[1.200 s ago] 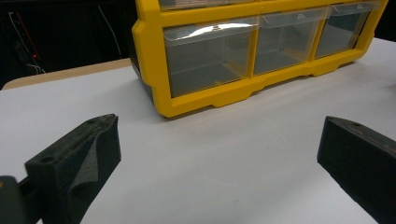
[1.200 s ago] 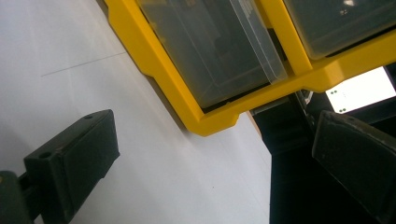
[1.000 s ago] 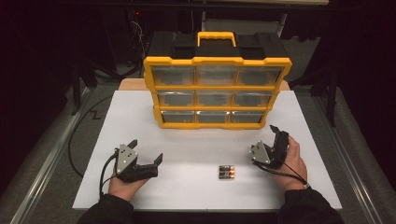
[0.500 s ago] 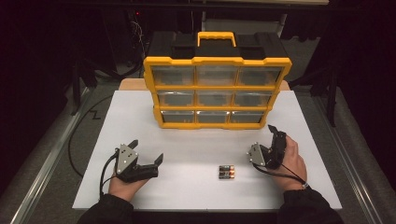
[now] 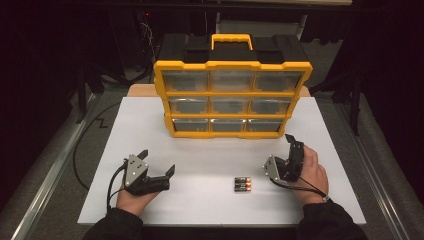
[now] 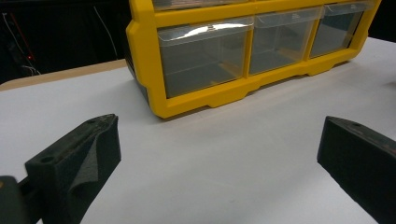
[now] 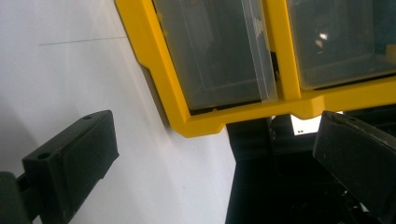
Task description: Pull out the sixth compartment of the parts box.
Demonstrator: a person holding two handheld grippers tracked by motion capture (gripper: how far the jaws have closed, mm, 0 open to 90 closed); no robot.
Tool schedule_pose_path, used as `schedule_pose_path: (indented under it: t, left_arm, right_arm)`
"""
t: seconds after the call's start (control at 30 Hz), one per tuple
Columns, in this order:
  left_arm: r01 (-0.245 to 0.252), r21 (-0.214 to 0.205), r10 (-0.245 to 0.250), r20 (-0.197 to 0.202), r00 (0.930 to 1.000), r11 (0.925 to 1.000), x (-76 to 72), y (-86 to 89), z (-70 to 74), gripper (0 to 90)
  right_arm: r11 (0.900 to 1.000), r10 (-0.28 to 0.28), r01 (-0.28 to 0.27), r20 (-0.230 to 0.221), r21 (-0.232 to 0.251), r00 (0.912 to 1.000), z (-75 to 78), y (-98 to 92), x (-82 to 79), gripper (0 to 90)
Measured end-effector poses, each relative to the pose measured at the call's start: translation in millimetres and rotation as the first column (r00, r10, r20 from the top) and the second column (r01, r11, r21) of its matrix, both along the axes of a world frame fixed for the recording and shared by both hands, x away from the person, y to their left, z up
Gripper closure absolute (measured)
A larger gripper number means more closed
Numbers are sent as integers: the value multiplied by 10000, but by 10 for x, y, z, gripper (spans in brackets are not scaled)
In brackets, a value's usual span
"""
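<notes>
I had both claws spread wide and gripping nothing: the left claw rested low on the white worktop at the near left, and the right claw stood tipped on its side at the near right. The batteries lay side by side on the worktop between them, nearer the right claw and apart from it. The yellow drawer organizer stood upright at the far edge, its clear drawers shut.

right claw — drifted slightly back toward the person | rolled more upright — jaws apart
</notes>
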State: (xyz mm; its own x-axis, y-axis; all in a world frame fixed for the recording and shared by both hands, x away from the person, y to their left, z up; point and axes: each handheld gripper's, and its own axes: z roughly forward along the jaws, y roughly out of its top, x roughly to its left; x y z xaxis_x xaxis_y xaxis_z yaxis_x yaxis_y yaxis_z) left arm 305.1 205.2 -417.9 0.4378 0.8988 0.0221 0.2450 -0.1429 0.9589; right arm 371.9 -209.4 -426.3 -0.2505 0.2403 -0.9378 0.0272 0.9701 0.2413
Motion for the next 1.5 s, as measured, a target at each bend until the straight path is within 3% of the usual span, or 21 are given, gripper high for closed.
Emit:
schedule_pose_path:
  t: [0.7,0.8,0.87,1.33,1.5]
  left_arm:
    - [14,2,-14,24,10000,10000,-3,-1,2,3]
    - [23,-2,-23,24,10000,10000,-3,-3,2,3]
    - [28,-3,-28,31,10000,10000,-3,-2,2,3]
    - [-26,6,26,74,10000,10000,-15,4,3,3]
    - [-39,39,38,107,9999,10000,-14,11,2,3]
  right_arm:
    - [9934,1017,-986,524,-586,9934,-24,80,-62,13]
    - [9944,991,-971,489,-420,9939,-34,91,-76,13]
    - [9924,1104,-1070,553,-604,9924,-21,94,-73,13]
    - [9933,1083,-1055,605,-477,9923,-9,145,-122,14]
    - [9915,1102,-1051,662,-765,9917,27,168,-91,15]
